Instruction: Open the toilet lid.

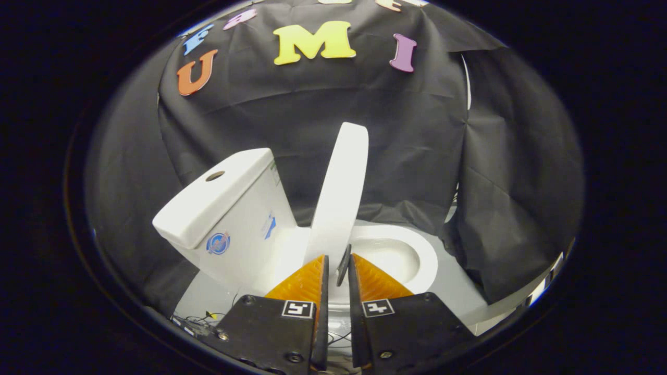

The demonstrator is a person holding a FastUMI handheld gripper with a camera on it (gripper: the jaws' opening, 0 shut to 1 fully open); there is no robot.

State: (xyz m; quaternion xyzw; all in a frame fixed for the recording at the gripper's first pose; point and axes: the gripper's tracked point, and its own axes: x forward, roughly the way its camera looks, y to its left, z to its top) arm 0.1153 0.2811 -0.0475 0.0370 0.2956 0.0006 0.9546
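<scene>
White glossy plastic made up the toilet lid (341,192), which stood nearly upright, seen edge-on, rising just ahead of the fingers (337,271) and leaning slightly away from the white ceramic cistern (229,213) beside it. The fingers were drawn narrow, almost together, with a thin dark tab between their tips; whether they actually pinched that tab or the lid's lower edge could not be told. Beyond them lay the white oval seat and bowl (411,255), fully exposed, so the opening looked close to done.

The risk from here seemed to be the lid's balance. It did not appear to rest against the cistern, so if the fingers let go too early it might tip forward and slam onto the seat. Pushing too hard the other way could knock it against the cistern. A narrow grip on smooth plastic might also slip, especially if the fingers twisted while guiding the lid back.
</scene>
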